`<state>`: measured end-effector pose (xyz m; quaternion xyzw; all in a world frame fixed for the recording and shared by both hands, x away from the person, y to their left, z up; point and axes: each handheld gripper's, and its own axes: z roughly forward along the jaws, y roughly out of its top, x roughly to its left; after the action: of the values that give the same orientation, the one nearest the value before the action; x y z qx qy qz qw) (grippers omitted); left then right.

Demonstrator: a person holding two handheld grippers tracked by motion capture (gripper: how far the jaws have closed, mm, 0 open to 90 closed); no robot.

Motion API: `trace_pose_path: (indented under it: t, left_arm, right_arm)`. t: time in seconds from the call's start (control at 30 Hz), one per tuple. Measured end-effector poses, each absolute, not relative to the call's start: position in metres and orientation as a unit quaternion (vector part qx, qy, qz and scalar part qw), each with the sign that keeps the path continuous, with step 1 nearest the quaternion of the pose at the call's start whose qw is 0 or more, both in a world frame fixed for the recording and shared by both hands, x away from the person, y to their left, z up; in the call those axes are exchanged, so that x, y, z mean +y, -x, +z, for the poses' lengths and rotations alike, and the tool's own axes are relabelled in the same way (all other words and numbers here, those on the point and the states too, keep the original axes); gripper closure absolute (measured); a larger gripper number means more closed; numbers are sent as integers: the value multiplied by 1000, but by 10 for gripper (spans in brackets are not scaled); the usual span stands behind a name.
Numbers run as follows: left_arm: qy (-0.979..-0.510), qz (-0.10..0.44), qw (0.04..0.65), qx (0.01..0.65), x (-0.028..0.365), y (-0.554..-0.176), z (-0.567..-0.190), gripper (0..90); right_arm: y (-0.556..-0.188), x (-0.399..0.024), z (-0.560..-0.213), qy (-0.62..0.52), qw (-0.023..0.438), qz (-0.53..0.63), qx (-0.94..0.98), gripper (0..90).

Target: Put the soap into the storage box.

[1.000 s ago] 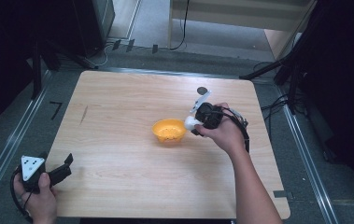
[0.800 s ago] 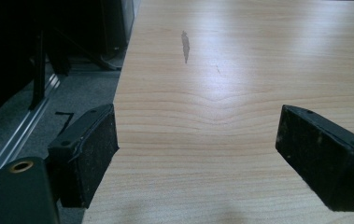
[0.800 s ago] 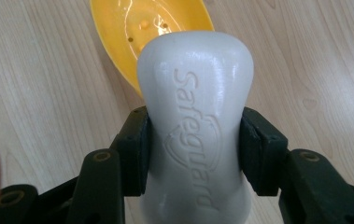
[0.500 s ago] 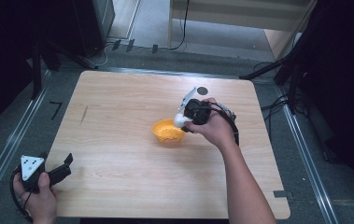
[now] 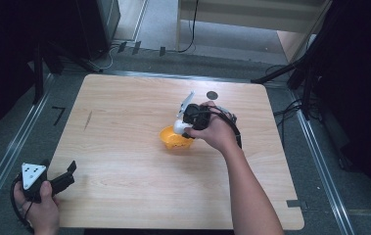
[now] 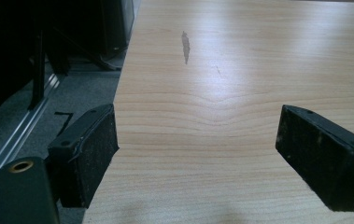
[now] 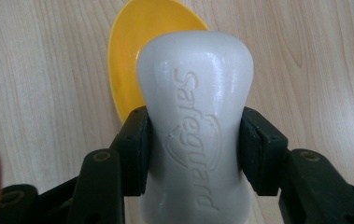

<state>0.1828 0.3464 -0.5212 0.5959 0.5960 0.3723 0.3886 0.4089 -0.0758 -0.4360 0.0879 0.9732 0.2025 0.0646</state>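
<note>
The right tongs [image 7: 193, 144] are clamped on a white bar of soap [image 7: 195, 121], one black jaw pressed against each long side at the bar's waist. The word "Safeguard" is embossed along the face of the bar in the right gripper view. Past the soap lies a small yellow bowl [image 7: 132, 56], its rim half hidden by the bar's rounded top, so the soap hangs above the bowl's near edge; whether it touches the bowl cannot be told.

In the high view the right hand [image 5: 217, 129] holds its tongs [image 5: 179, 126] near the middle of the tabletop [image 5: 124, 147], slightly toward three o'clock, with the soap [image 5: 178, 126] at the bowl's [image 5: 173, 139] one-o'clock rim. A dark round mark [image 5: 212, 95] sits on the wood at about twelve o'clock from the hand.

The left hand [image 5: 38, 208] rests at the tabletop's seven-o'clock corner, well apart from the bowl, with a grey three-cornered plate [image 5: 32, 172] on top of its tongs [image 5: 65, 177]. In the left gripper view the left tongs [image 6: 195, 154] stand wide apart with nothing but bare wood between them, and a dark streak [image 6: 185, 45] marks the grain farther on.
</note>
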Motion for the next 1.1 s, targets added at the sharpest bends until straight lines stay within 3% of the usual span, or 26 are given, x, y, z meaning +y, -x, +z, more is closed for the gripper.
trace_pose_path:
  t: [1.1]
  left_arm:
    - [-594,369,392,598,348,-183,-521,132]
  right_arm:
    - [-420,-42,-460,-29,41,160,986,509]
